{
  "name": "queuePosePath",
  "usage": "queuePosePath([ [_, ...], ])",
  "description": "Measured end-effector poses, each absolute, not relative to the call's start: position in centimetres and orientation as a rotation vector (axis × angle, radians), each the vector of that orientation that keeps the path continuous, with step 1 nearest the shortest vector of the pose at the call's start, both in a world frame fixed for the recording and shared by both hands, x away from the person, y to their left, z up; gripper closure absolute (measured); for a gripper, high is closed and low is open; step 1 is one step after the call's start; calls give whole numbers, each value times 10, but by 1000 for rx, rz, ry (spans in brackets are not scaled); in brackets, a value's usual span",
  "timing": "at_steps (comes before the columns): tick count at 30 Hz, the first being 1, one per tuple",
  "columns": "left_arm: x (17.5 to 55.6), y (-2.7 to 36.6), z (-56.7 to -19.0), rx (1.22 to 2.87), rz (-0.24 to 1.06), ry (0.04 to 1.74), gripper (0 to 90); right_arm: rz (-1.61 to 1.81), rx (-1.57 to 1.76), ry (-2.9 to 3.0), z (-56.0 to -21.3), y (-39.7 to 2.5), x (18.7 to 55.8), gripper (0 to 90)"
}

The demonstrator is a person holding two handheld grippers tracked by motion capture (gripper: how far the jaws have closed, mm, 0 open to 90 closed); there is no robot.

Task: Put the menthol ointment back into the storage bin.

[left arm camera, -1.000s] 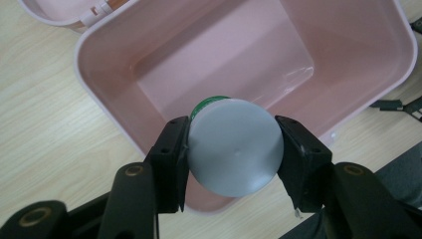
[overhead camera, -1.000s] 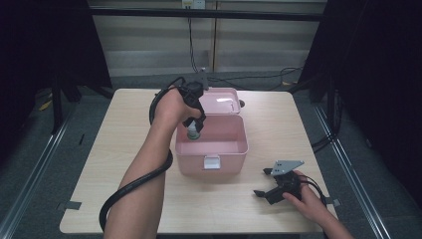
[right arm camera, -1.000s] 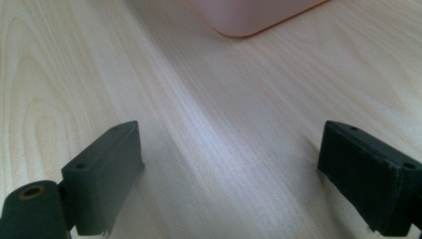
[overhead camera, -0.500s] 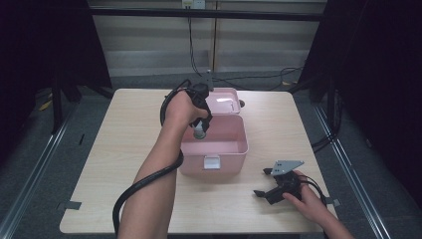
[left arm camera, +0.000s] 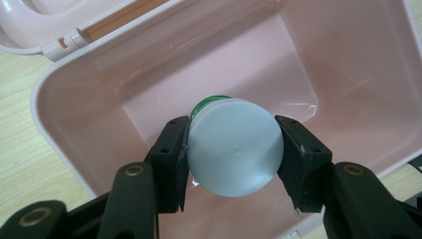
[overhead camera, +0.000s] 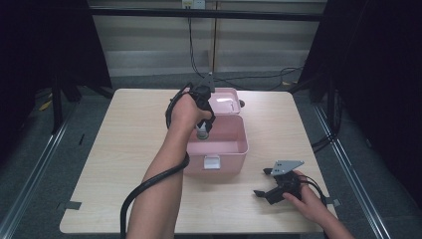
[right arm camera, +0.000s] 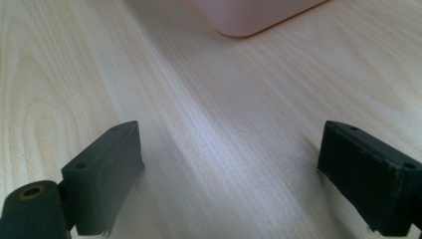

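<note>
The left gripper point(left arm camera: 233, 149), pinching a white-capped round jar point(left arm camera: 233, 147), hangs over the open pink plastic box point(left arm camera: 59, 89), release pending; the right gripper point(right arm camera: 229, 174) rests spread near the bench's front edge.

Left tool point(left arm camera: 233, 149) clamped, arm extended; right tool point(right arm camera: 229, 174) spread, resting low.

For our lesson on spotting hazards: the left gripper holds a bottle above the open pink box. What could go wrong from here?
1. The left gripper pinches only the round white cap of the bottle; it might slip and drop.
2. The bottle hangs near the pink box back wall, so lowering could clip the rim.
</note>
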State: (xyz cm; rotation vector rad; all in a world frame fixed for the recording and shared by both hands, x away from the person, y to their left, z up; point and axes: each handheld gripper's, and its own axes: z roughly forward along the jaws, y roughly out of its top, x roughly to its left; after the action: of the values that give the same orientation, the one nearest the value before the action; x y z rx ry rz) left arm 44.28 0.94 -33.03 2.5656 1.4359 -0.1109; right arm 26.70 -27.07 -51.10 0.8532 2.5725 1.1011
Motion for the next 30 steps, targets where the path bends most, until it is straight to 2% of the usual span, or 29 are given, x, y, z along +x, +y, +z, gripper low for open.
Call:
queuePosePath([
  [6,446,8,-338,2532,-115,1449,503,1101,850,2572,-511,-271,267,95],
  [13,450,4,-349,2532,-41,1459,503,1101,846,2567,-511,-271,267,96],
  [30,456,6,-376,2485,-36,1520,502,1102,848,2565,-511,-271,267,96],
])
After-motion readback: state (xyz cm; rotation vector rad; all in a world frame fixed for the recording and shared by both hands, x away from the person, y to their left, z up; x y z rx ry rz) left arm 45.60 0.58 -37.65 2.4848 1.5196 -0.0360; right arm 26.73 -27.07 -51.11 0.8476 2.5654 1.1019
